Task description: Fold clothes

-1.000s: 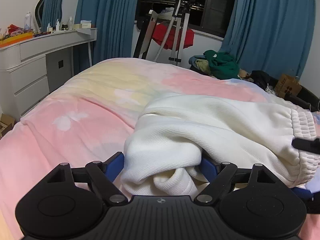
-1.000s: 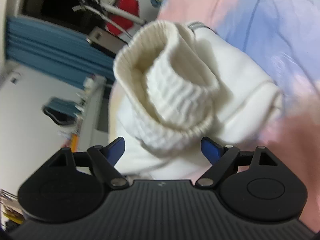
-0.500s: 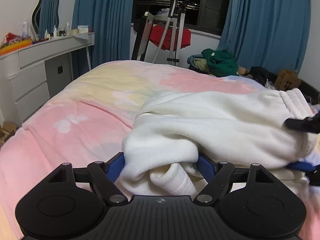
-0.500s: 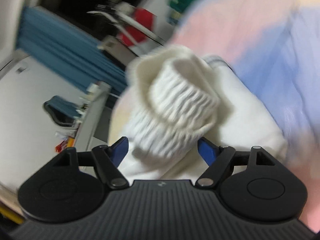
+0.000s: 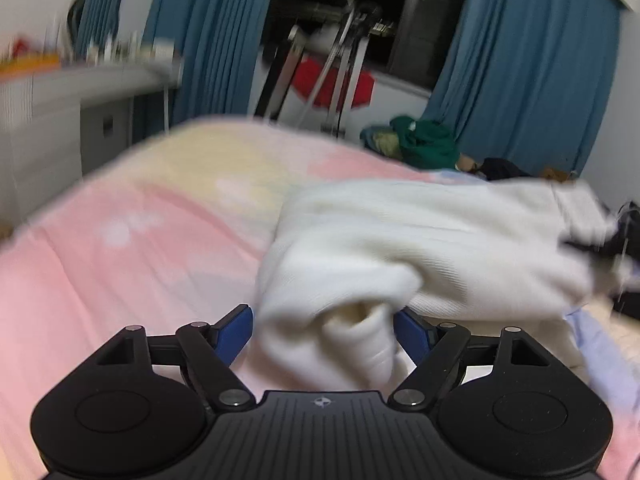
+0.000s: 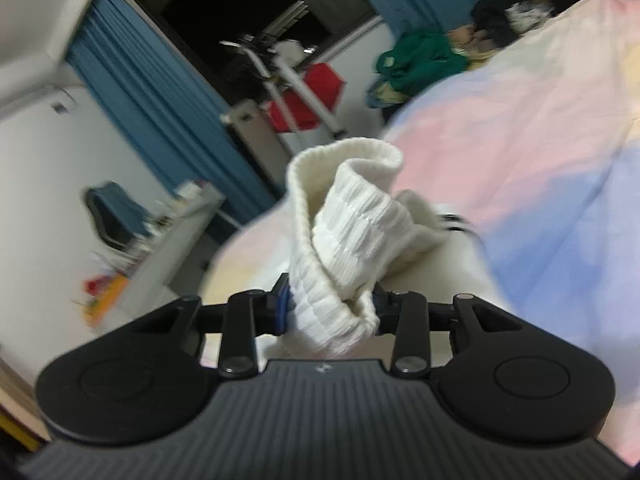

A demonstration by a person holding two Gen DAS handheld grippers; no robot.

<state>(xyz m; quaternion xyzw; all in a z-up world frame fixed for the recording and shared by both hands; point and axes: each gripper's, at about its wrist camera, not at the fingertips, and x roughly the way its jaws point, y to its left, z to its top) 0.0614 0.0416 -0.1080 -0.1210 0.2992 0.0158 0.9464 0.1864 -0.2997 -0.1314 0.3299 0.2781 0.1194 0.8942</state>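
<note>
The white garment [image 5: 420,248] lies bunched on the near right of the bed [image 5: 132,240]. It looks soft, thick and light, so it should drape and sag between two holds; the ribbed band [image 6: 352,240] is the firmest place to pinch. The right gripper [image 6: 330,308] is clamped on that band. The left gripper [image 5: 322,326] straddles a bunched end, fingers apart, fabric between them. The pastel quilt is soft. Blue curtains [image 5: 528,80] and a white dresser [image 5: 60,120] stand far off.
</note>
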